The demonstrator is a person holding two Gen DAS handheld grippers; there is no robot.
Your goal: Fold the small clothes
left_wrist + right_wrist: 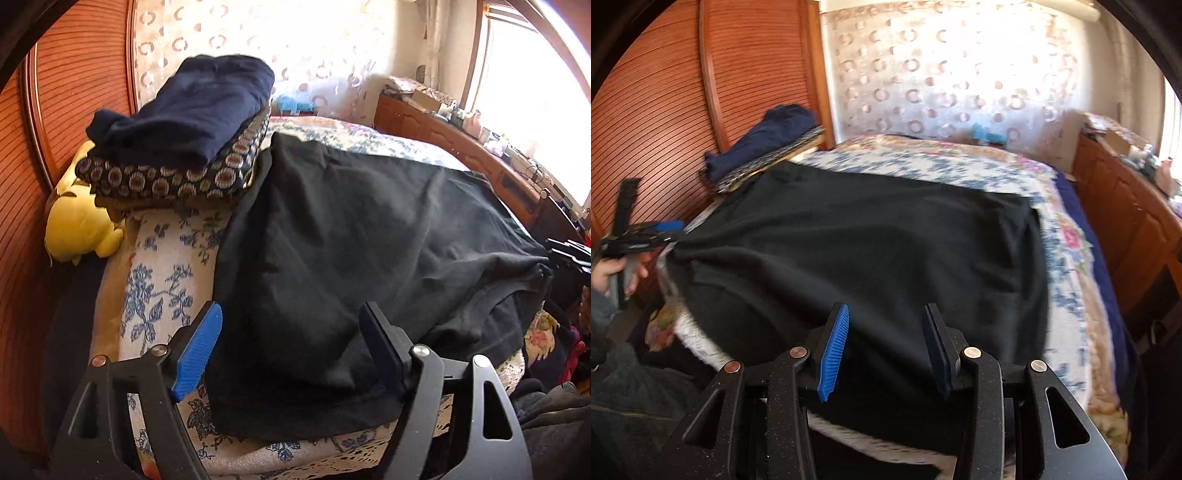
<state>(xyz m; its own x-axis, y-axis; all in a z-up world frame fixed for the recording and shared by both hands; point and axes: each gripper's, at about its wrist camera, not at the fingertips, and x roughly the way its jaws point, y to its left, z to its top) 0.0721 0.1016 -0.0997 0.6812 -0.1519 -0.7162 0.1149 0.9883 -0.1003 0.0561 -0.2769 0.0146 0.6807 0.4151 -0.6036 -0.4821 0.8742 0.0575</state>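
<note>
A black garment (351, 240) (871, 240) lies spread flat over the floral bedspread (159, 288) (923, 162). My left gripper (291, 310) hovers over its near left corner. Its jaws stand wide apart and the blue pads (199, 350) touch no cloth. From the right wrist view the left gripper (646, 232) shows at the garment's left edge, with a hand (613, 273) on its grip. My right gripper (886, 308) is open above the garment's near edge, cloth below the gap but not pinched. Its tip (569, 251) peeks in at the right edge of the left wrist view.
A folded navy garment (192, 110) (764, 136) rests on a patterned cushion (173, 177) by the wooden headboard (74, 92). A yellow plush toy (81, 225) lies under the cushion. A wooden cabinet (461, 147) (1126, 229) with clutter runs along the window side.
</note>
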